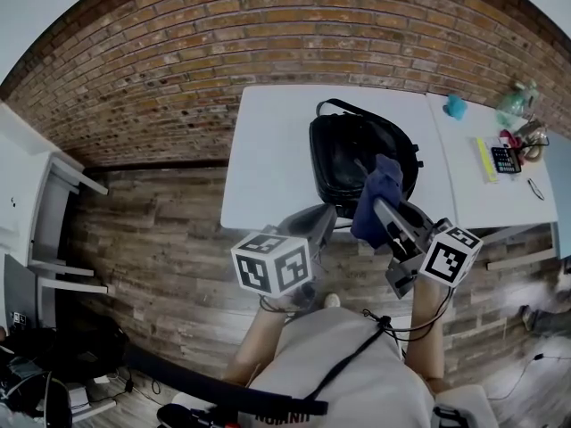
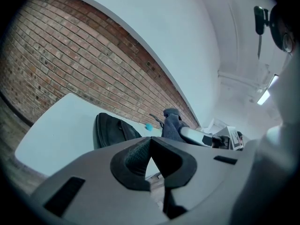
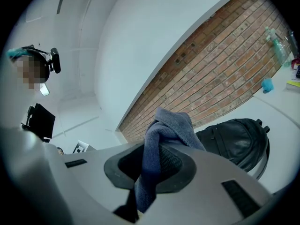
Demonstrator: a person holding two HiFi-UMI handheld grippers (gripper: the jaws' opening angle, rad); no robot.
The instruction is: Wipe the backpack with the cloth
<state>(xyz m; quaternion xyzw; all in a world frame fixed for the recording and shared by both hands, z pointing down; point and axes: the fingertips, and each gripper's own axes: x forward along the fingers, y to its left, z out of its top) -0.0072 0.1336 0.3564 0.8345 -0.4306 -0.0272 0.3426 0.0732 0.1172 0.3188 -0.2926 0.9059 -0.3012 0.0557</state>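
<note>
Brick-walled room, white table (image 1: 268, 172), black backpack (image 1: 343, 154), right tool (image 1: 382, 209) clamping cloth (image 1: 382, 178)

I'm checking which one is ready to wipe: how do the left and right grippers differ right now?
The right gripper is shut on the blue cloth; the left gripper is shut on nothing. The right gripper reaches over the backpack; the left gripper hangs by the table's near edge. Both point toward the table.
</note>
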